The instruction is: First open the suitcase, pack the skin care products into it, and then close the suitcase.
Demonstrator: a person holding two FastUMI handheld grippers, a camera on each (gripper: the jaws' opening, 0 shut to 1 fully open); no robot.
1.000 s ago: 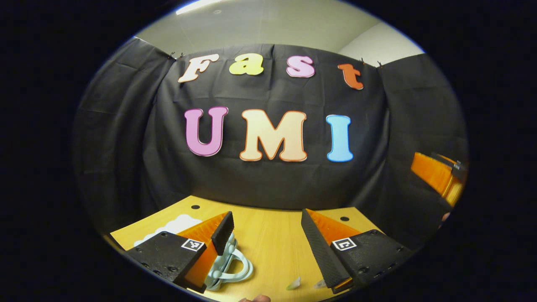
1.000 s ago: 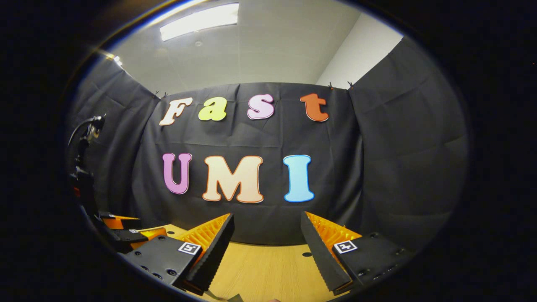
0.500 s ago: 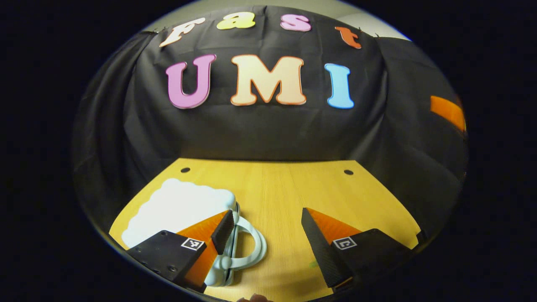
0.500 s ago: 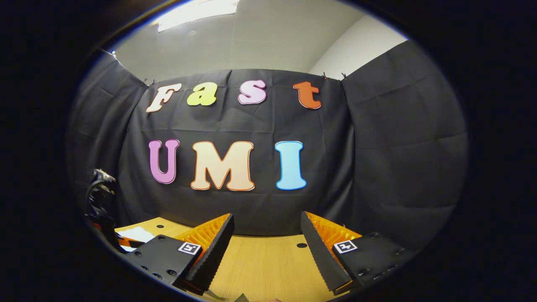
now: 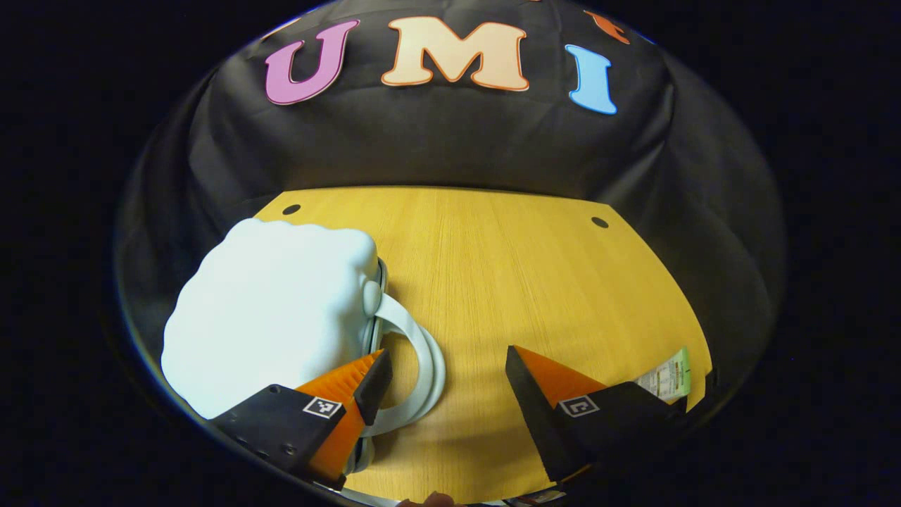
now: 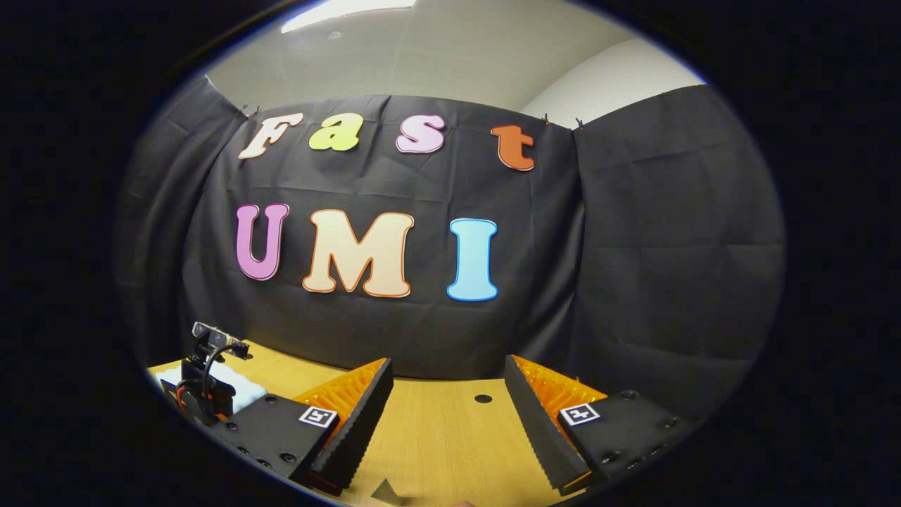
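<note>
In the left gripper view a pale, lumpy suitcase (image 5: 267,310) lies shut on the wooden table (image 5: 521,267), at the left. Its looped handle (image 5: 426,352) points toward the middle of the table. My left gripper (image 5: 447,373) hangs open just above the table, its left finger (image 5: 373,384) over the handle loop, with nothing held. A small skin care sachet (image 5: 665,380) lies at the table's right edge, beyond the right finger. My right gripper (image 6: 448,384) is open and empty above the table (image 6: 436,429). To its left, the left gripper's body (image 6: 208,380) stands in front of the suitcase (image 6: 239,387).
The black cloth wall closes the back and both sides of the table. Two small dark holes (image 5: 600,222) mark the far corners of the tabletop. A small dark corner of something (image 6: 385,491) pokes in at the bottom of the right gripper view.
The left gripper has tipped down and closed in on the suitcase, so the case and its handle now show large. The right gripper has tilted slightly lower. Both stay open.
</note>
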